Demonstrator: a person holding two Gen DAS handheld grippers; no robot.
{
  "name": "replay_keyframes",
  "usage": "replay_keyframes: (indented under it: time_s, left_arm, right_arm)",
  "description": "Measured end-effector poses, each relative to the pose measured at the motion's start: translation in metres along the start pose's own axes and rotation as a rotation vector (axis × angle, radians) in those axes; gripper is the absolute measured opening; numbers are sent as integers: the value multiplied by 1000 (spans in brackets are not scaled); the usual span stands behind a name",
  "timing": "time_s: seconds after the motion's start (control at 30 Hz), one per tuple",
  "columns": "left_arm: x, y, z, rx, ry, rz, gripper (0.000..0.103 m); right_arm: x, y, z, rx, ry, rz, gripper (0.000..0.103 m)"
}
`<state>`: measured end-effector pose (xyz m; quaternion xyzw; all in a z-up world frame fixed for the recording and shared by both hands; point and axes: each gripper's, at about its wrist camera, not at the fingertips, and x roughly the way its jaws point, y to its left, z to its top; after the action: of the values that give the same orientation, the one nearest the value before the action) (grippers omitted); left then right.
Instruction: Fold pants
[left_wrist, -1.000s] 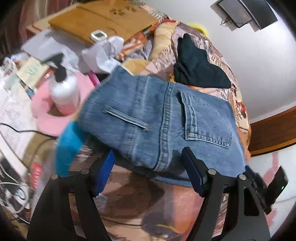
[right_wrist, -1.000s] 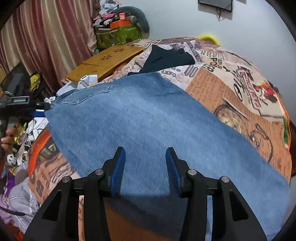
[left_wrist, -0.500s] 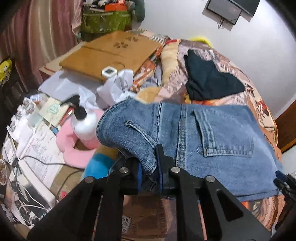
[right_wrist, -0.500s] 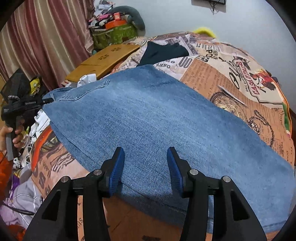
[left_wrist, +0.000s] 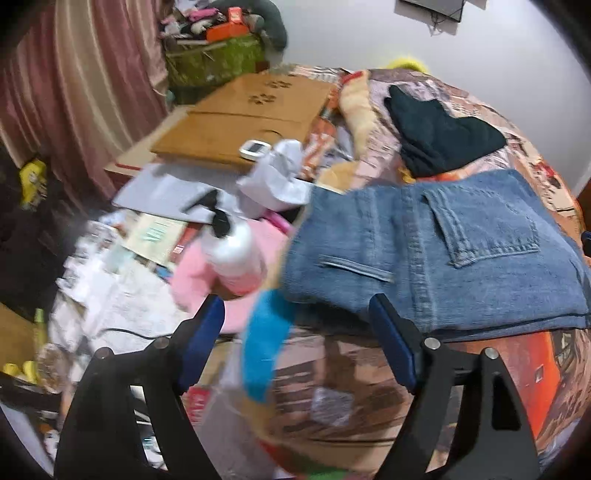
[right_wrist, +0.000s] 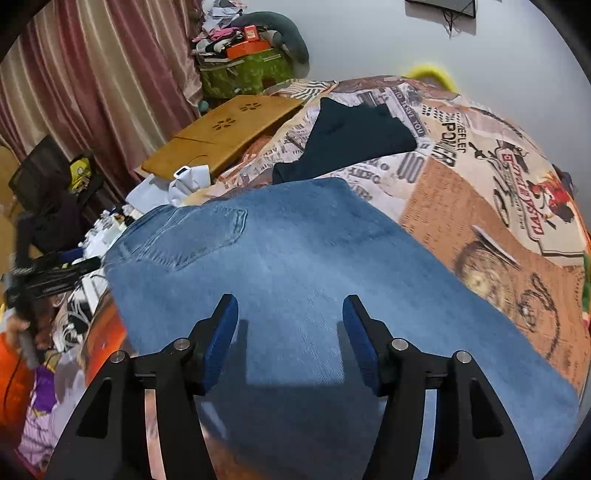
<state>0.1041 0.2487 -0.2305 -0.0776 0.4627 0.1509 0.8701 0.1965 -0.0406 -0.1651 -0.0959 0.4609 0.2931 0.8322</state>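
Note:
Blue denim pants (left_wrist: 443, 254) lie on a printed bedspread (right_wrist: 480, 206), waistband and back pocket toward the cluttered side. My left gripper (left_wrist: 295, 332) hovers at the waistband corner, its jaws opening wide; nothing is between them, and the right pad sits just at the denim's near edge. In the right wrist view the pants (right_wrist: 295, 280) stretch flat across the bed. My right gripper (right_wrist: 290, 325) hangs over the leg fabric with its jaws opening, the pads apart and clamping nothing.
Beside the bed lie a white pump bottle (left_wrist: 236, 254) on a pink cushion (left_wrist: 195, 280), papers, a wooden lap desk (left_wrist: 243, 122) and a turquoise item (left_wrist: 264, 343). A dark folded garment (right_wrist: 347, 136) rests farther up the bed. A hand (right_wrist: 22, 328) holds the other gripper at the left.
The left gripper, shut on the waistband corner half a second ago, has let go and opened, drawing back to the left. The right gripper's pads have spread wider over the leg.

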Motion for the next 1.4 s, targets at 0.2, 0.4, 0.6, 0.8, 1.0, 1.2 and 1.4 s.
replay_keyframes:
  time_s: [0.2, 0.4, 0.6, 0.8, 1.0, 1.2, 1.4]
  left_arm:
    - [-16, 12, 23, -36, -38, -16, 86]
    - [-10, -33, 60, 21, -58, -79, 86]
    - [7, -110, 72, 118, -2, -211, 89]
    - [23, -193, 57, 296, 79, -272, 89]
    - [19, -249, 52, 411, 60, -244, 91]
    - [24, -278, 54, 378, 129, -281, 93]
    - [23, -307, 51, 407, 124, -265, 95]
  right_arm:
    - [2, -20, -25, 98, -42, -8, 55]
    - [-32, -51, -61, 145, -49, -67, 55]
    - [-60, -98, -107, 314, -15, -86, 70]
    - [-119, -152, -159, 550, -96, -226, 70]
    - [-189, -204, -210, 716, -208, -369, 72]
    - [-210, -264, -259, 906, -235, -474, 72]
    - [-200, -306, -275, 1030, -252, -390, 72]
